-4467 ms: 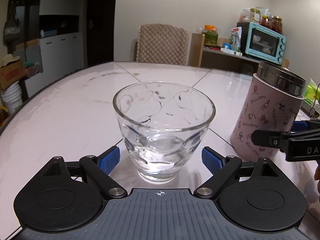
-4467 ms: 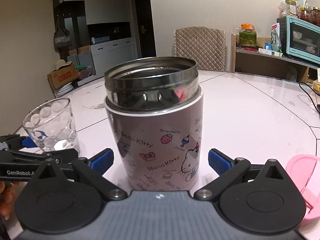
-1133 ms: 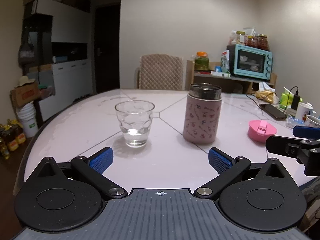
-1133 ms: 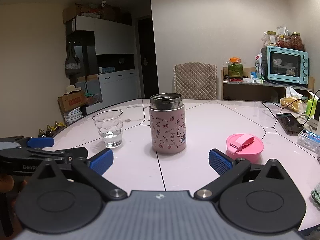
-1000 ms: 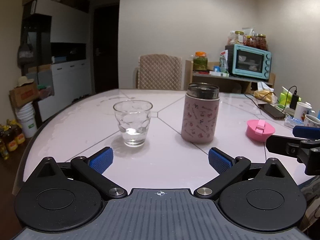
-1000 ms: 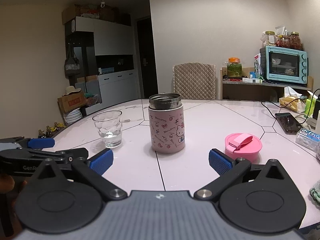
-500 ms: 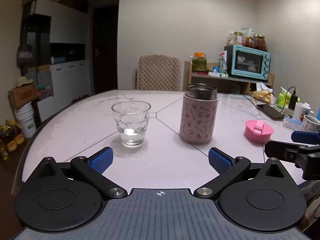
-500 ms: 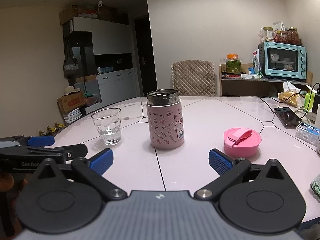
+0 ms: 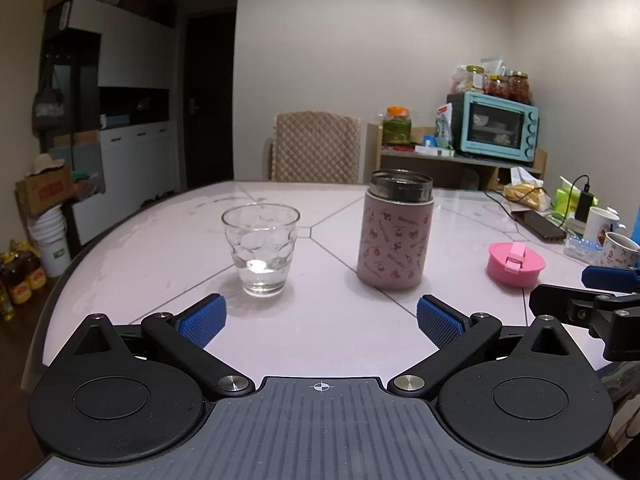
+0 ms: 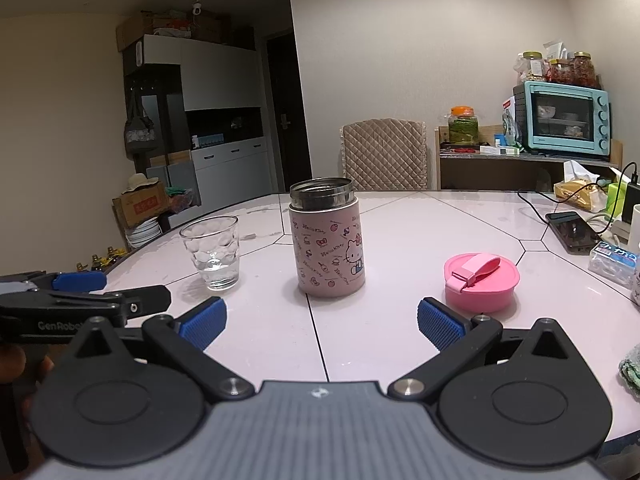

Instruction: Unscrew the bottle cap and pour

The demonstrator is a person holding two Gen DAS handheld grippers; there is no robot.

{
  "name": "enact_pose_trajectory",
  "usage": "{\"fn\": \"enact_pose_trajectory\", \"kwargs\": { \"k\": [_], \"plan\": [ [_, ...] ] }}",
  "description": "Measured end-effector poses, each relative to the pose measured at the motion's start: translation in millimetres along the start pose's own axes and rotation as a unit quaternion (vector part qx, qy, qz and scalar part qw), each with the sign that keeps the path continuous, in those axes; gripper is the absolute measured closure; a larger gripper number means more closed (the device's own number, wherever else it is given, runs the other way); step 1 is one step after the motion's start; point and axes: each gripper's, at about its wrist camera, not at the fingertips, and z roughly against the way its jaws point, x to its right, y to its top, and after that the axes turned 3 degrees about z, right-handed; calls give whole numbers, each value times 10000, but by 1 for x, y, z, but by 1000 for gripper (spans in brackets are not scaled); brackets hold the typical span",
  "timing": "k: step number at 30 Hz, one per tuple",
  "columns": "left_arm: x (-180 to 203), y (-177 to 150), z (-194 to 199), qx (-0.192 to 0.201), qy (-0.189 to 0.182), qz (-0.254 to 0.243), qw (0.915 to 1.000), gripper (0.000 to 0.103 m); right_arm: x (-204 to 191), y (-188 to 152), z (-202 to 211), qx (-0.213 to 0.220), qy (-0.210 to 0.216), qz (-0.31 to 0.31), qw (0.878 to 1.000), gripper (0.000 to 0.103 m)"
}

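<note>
Pale pink marble-look table (image 9: 320, 332) with thin dark seam lines, dim dining room behind: quilted chair (image 9: 316, 147) at far edge, teal toaster oven (image 9: 493, 126) on a shelf far right with jars on top, white cabinets far left

Pink cartoon-print bottle (image 9: 396, 234) upright mid-table, steel threaded mouth bare, cap off. Right wrist view shows same bottle (image 10: 327, 237) centre frame. Pink cap (image 9: 516, 259) lies flat on table to the right of bottle, apart from it, strap on top; also seen at (image 10: 481, 277)

Dimpled clear glass (image 9: 261, 249) upright left of bottle, apart from it, shallow layer of clear liquid at bottom; in right view (image 10: 211, 252)

Left gripper (image 9: 320, 320) released, blue pads spread wide, nothing between them, held back on near side of table, glass and bottle well ahead of it. Right gripper (image 10: 321, 323) also released, empty, near edge, bottle and cap ahead of it. Each gripper shows at the side of the other's view

Phone (image 10: 573, 230) on a cable, mugs (image 9: 604, 226) and tissue pack far right; green cloth at right edge, mostly cut off
</note>
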Motion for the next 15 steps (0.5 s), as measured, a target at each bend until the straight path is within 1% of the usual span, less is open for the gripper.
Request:
{"fn": "enact_pose_trajectory", "kwargs": {
  "k": [15],
  "plan": [
    [2,0,1,24,0,-25,10000,0,2,1,-1,-20,-17,-7,10000,0]
  ]
}}
